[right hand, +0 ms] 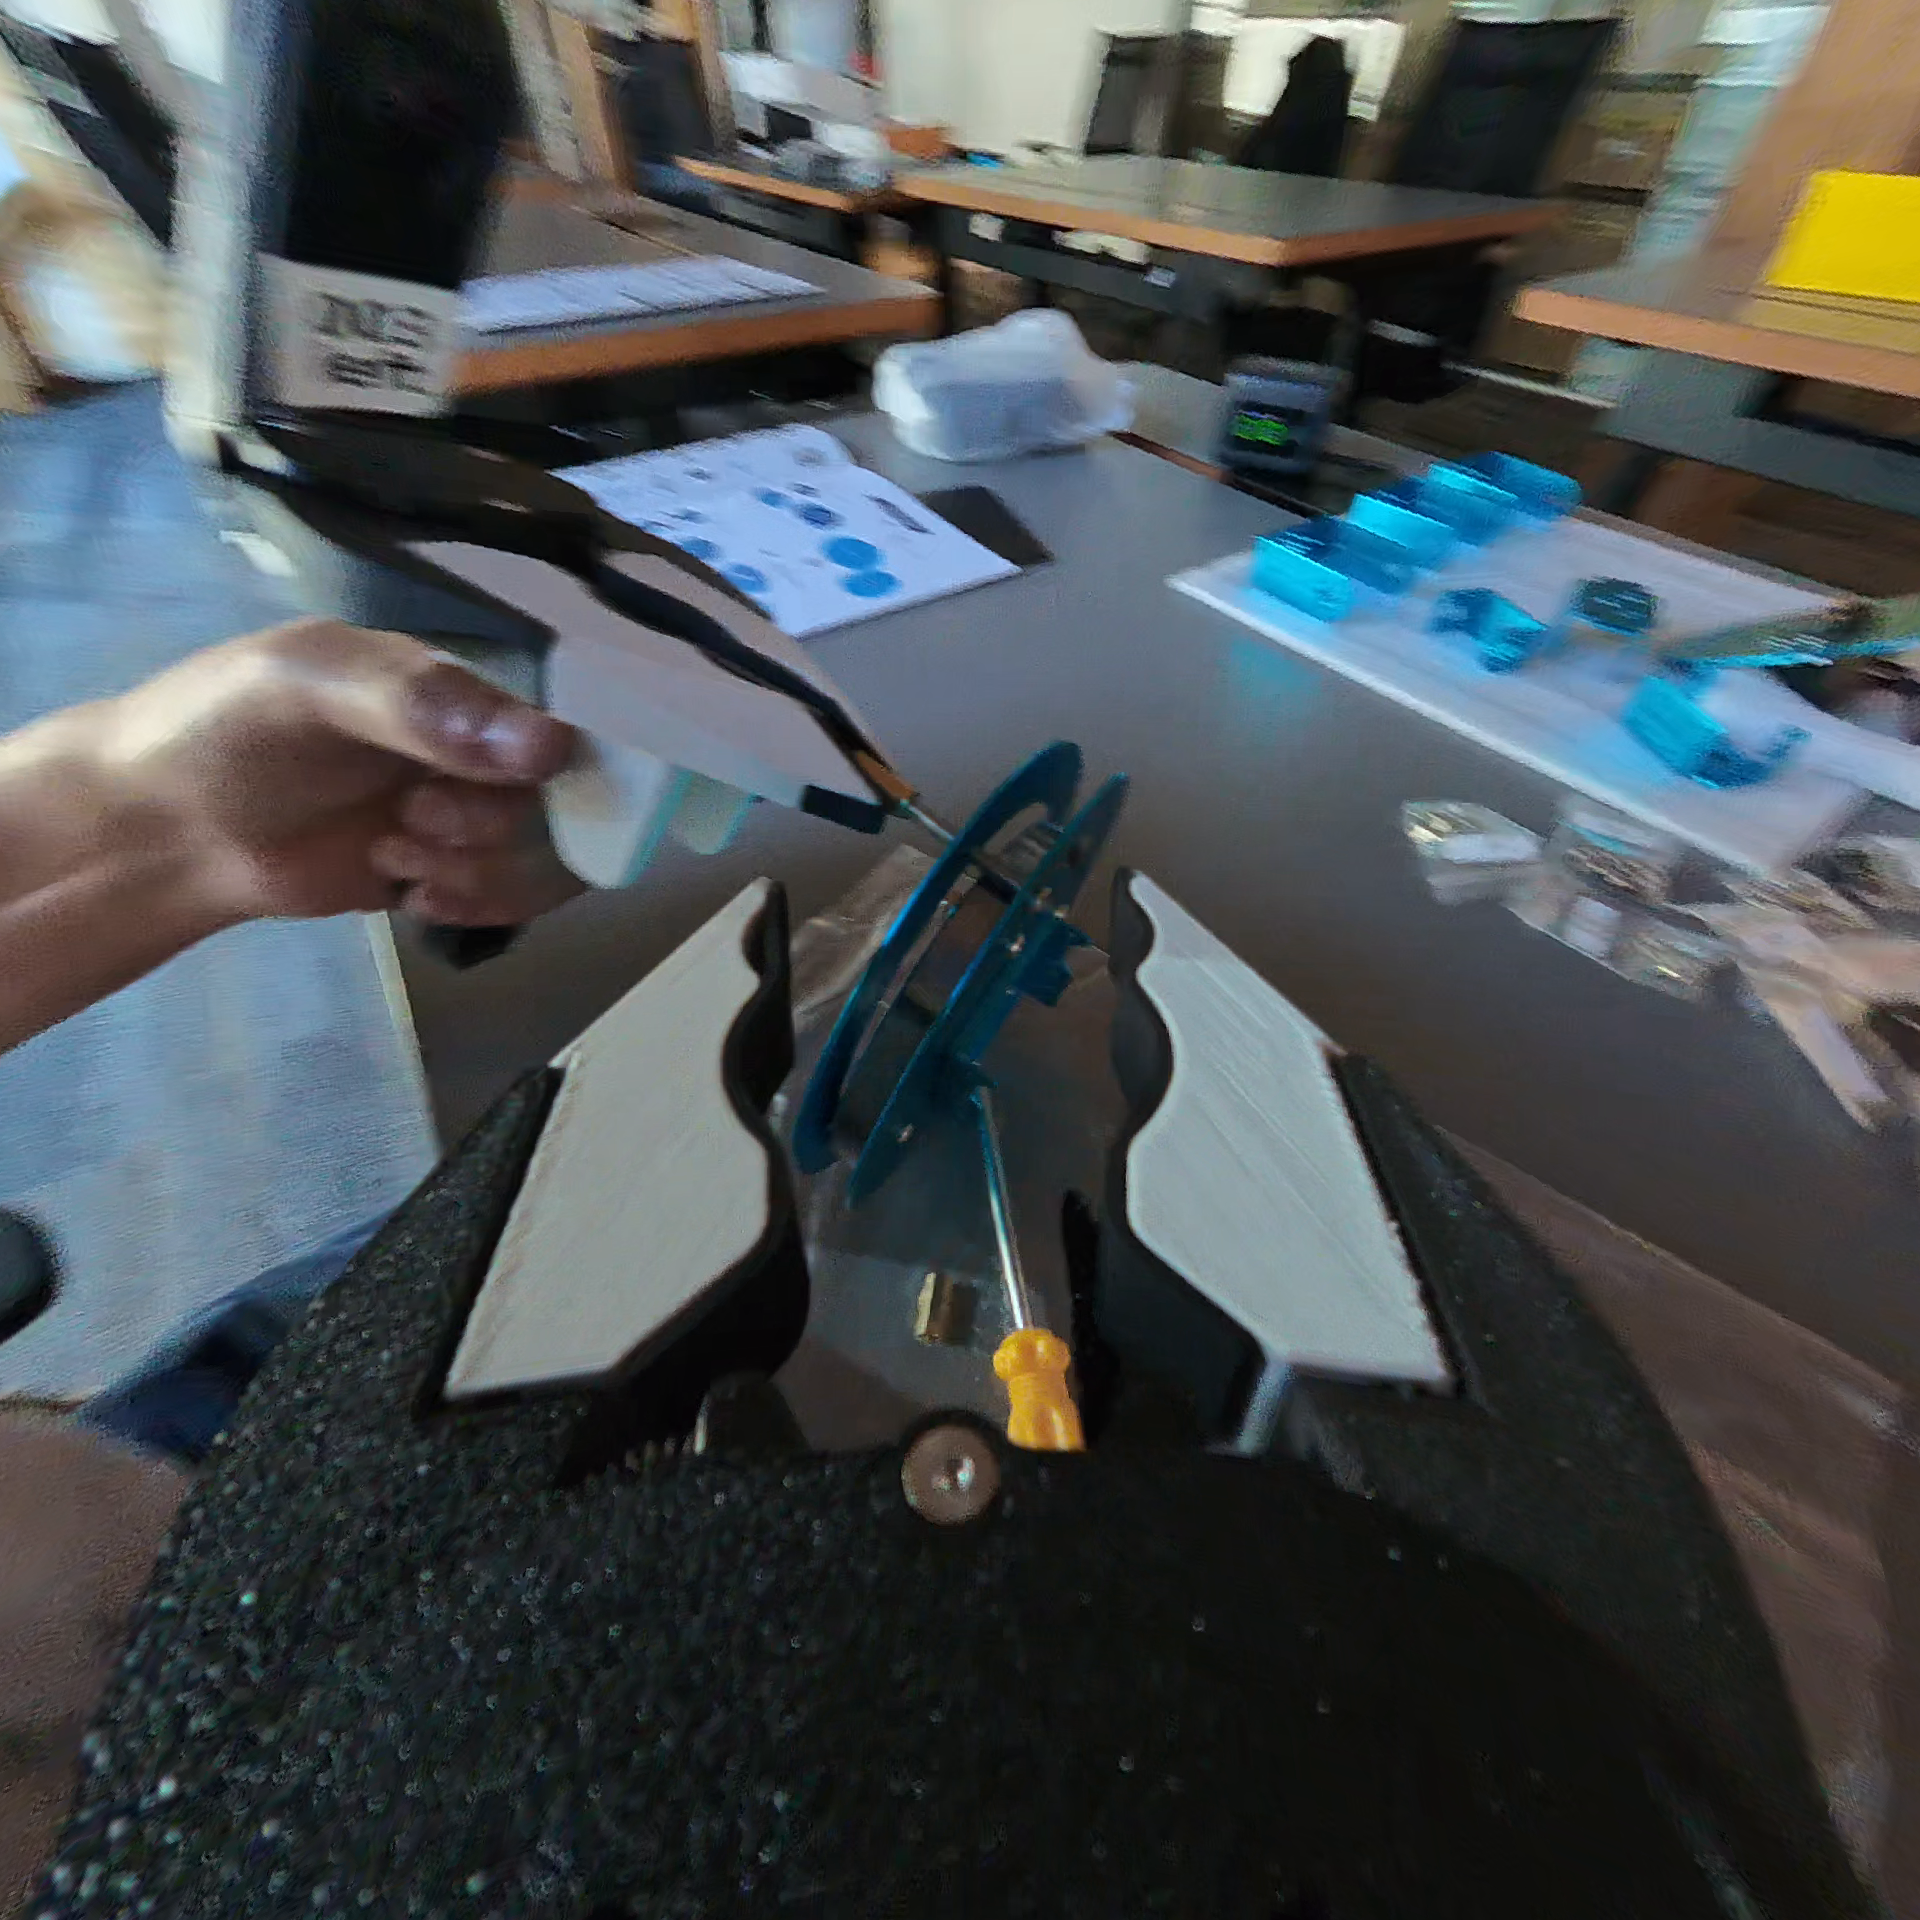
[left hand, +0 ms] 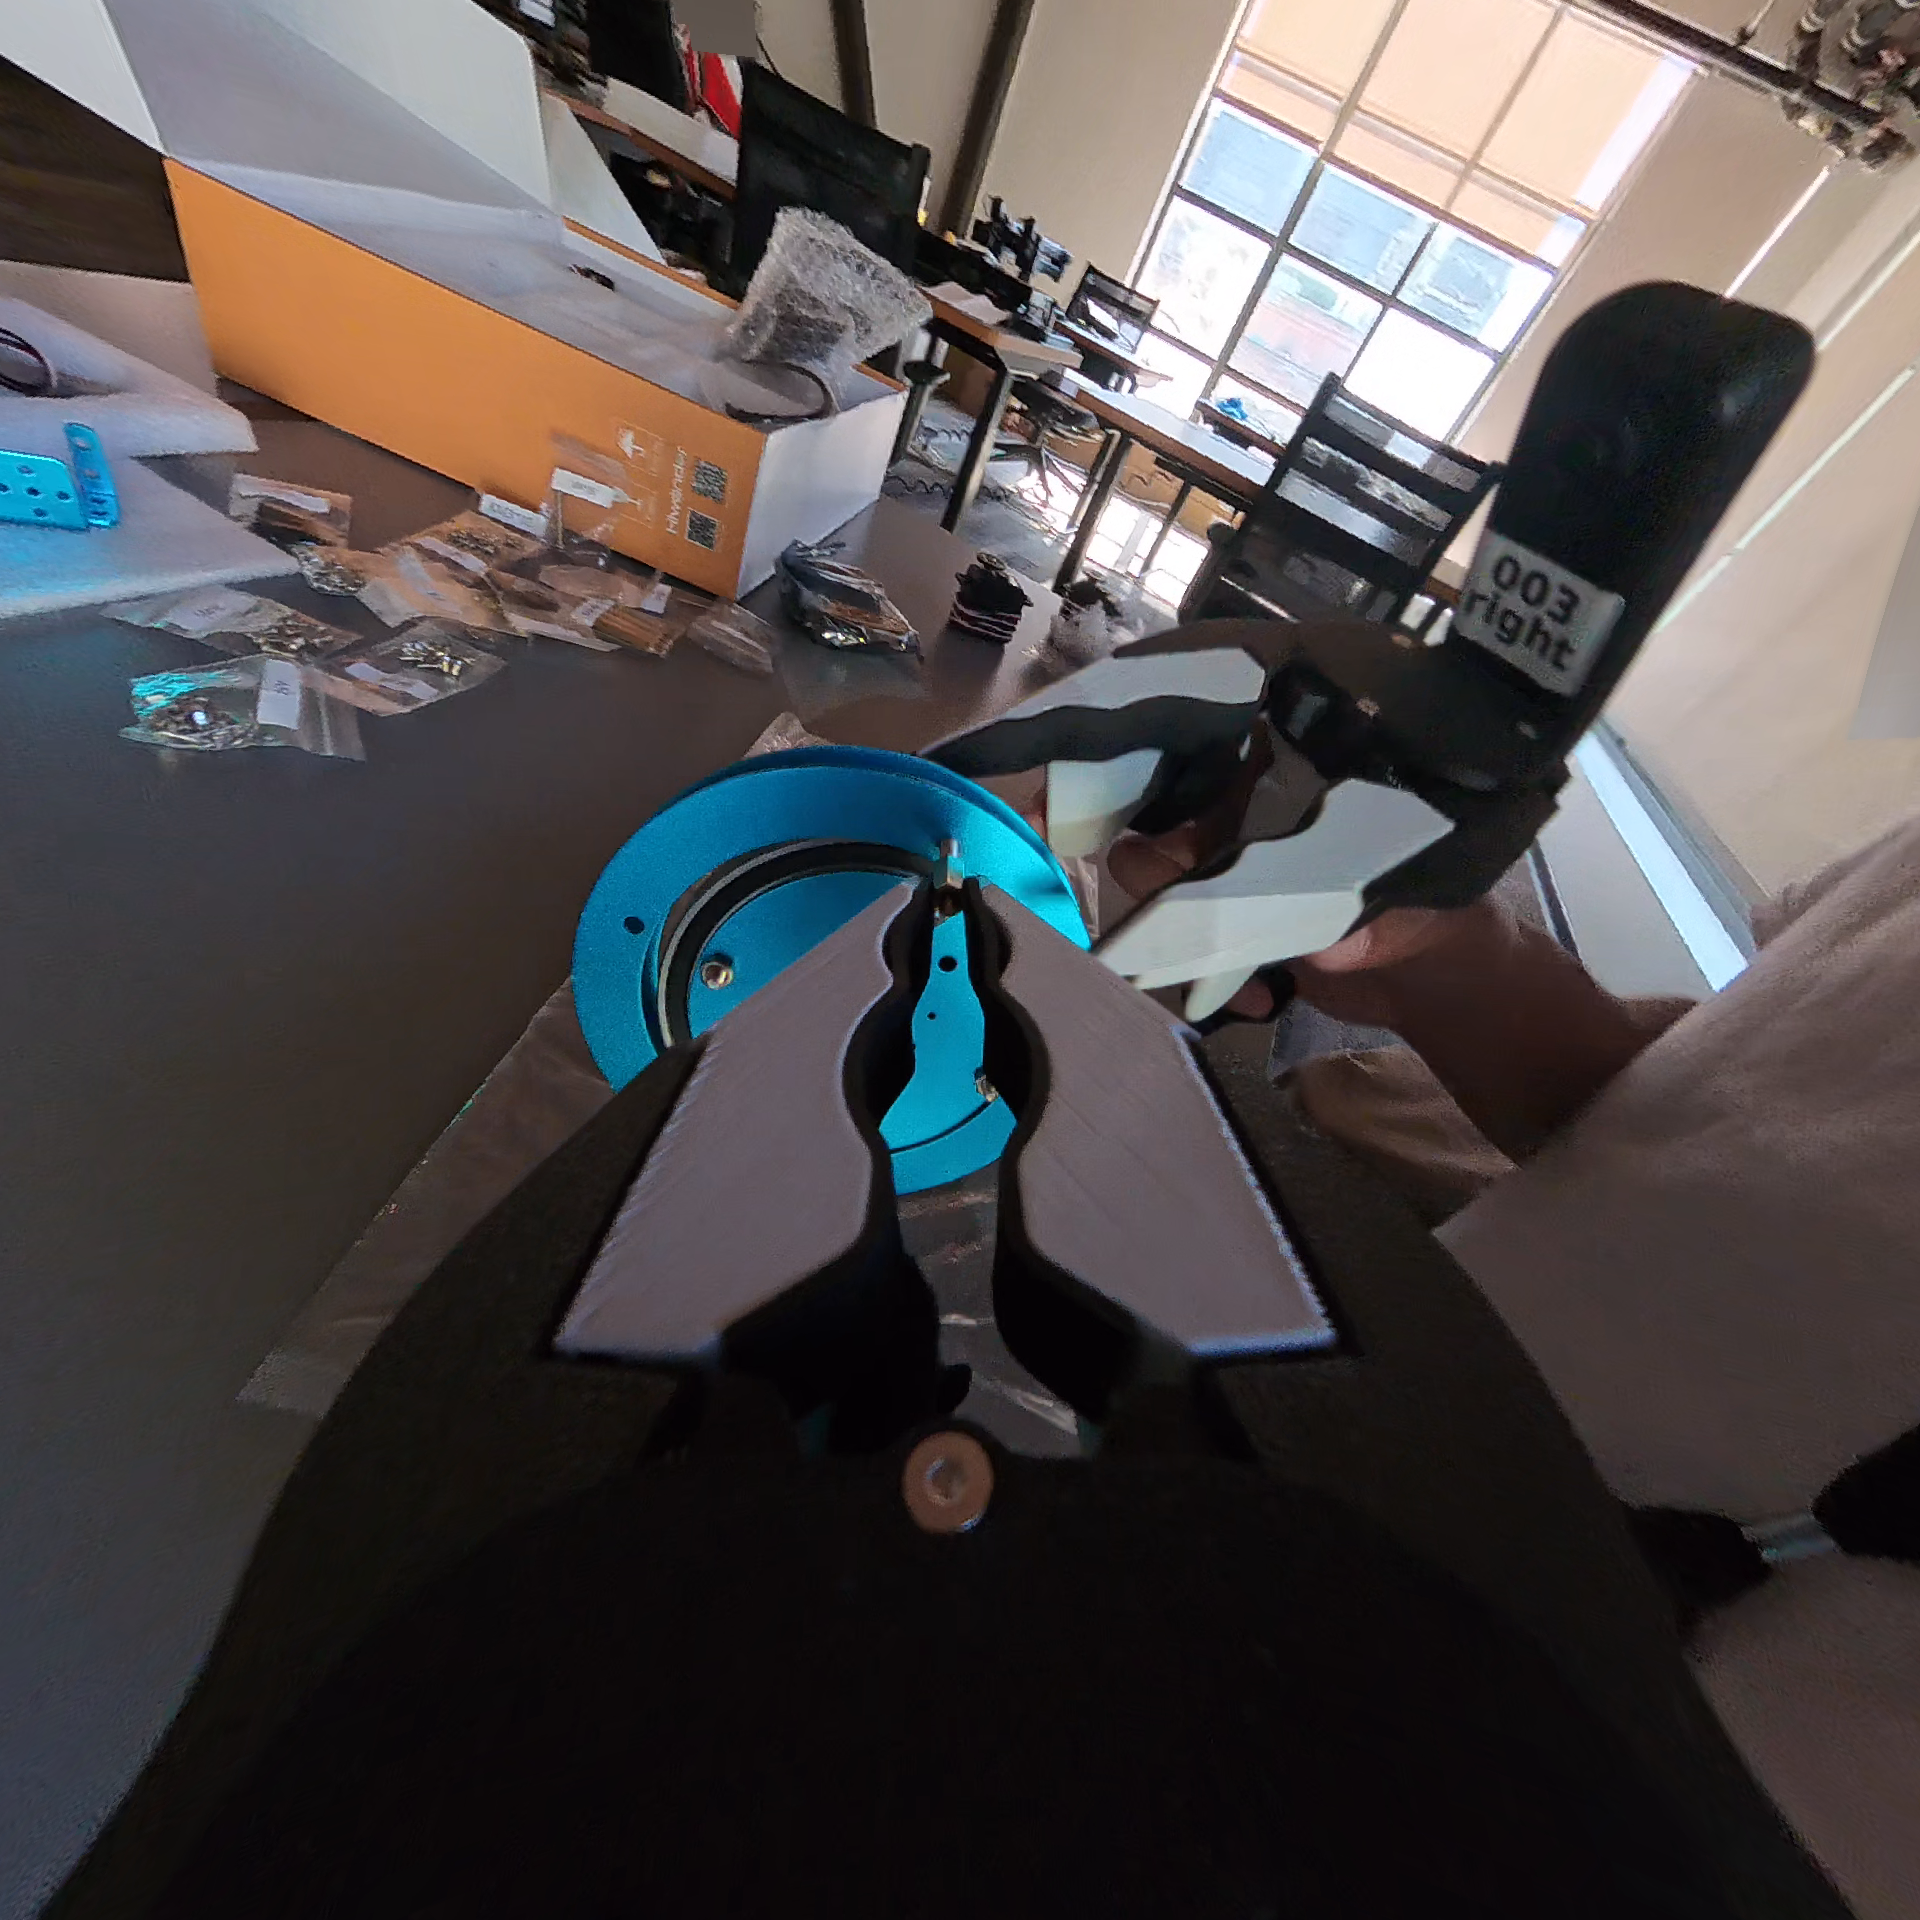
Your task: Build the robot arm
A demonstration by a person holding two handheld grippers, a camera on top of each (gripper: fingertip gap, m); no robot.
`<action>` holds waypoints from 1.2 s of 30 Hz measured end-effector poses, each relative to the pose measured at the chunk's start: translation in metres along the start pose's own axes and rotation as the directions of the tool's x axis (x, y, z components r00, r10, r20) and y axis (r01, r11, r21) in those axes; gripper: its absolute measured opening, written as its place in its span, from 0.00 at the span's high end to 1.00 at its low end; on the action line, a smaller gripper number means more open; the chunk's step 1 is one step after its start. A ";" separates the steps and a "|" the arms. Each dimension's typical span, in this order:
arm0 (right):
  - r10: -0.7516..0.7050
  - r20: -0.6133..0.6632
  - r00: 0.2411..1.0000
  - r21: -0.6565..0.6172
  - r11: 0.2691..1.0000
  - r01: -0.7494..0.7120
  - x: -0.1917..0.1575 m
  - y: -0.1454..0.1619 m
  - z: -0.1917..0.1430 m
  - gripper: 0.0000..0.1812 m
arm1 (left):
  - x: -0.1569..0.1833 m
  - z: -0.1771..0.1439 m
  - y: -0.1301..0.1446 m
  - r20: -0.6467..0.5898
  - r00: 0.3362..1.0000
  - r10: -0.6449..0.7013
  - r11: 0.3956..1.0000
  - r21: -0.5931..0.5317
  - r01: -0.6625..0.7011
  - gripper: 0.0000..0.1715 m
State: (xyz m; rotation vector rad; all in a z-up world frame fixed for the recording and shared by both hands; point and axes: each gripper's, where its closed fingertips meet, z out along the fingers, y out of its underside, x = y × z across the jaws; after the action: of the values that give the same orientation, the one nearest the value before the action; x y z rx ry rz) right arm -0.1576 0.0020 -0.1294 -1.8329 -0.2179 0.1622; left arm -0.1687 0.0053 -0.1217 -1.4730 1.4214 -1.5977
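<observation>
A blue round metal disc assembly [left hand: 821,925] stands tilted on a clear plastic bag on the dark table. It shows edge-on in the right wrist view [right hand: 966,966]. My left gripper [left hand: 948,896] is shut on a small metal standoff [left hand: 948,864] at the disc's inner ring; it also shows in the right wrist view [right hand: 868,805], tips against the disc. My right gripper [right hand: 945,914] is open, with the disc between its fingers; I cannot tell if they touch it. It shows beside the disc's right rim in the left wrist view [left hand: 1023,847]. A small orange-handled screwdriver [right hand: 1039,1392] and a brass standoff [right hand: 940,1304] lie under it.
An orange and white box [left hand: 468,343] and small bags of hardware [left hand: 312,644] lie at the back left. A black servo [left hand: 987,597] sits behind the disc. Blue parts on a white sheet [right hand: 1455,582] and an open booklet [right hand: 800,520] lie farther off. Only a small space, under 4 cm, lies between the two pairs of fingers.
</observation>
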 end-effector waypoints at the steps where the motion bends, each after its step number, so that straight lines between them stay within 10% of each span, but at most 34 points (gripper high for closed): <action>1: -0.010 -0.067 0.998 -0.009 1.000 0.010 0.004 0.002 0.003 0.72 | 0.002 0.001 0.000 0.009 1.000 0.000 1.000 0.010 0.000 0.97; 6: 0.049 -0.091 0.995 -0.014 0.999 -0.051 0.004 0.003 0.005 0.90 | 0.006 -0.003 0.003 0.012 0.996 -0.084 0.995 0.063 0.084 0.97; 23: -0.127 -0.046 0.991 -0.051 0.991 0.125 -0.015 0.002 0.007 0.91 | 0.015 -0.022 0.021 -0.178 0.851 -0.494 0.864 -0.207 0.459 0.87; 36: 0.006 0.000 1.000 -0.011 1.000 -0.006 -0.007 0.006 0.003 0.90 | 0.024 -0.005 0.016 -0.190 0.817 -0.545 0.836 -0.049 0.547 0.96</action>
State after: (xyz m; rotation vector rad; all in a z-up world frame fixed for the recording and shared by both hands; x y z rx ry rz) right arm -0.1647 0.0019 -0.1363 -1.8445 -0.2135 0.1656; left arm -0.1836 -0.0193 -0.1268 -1.8796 1.1357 -2.1413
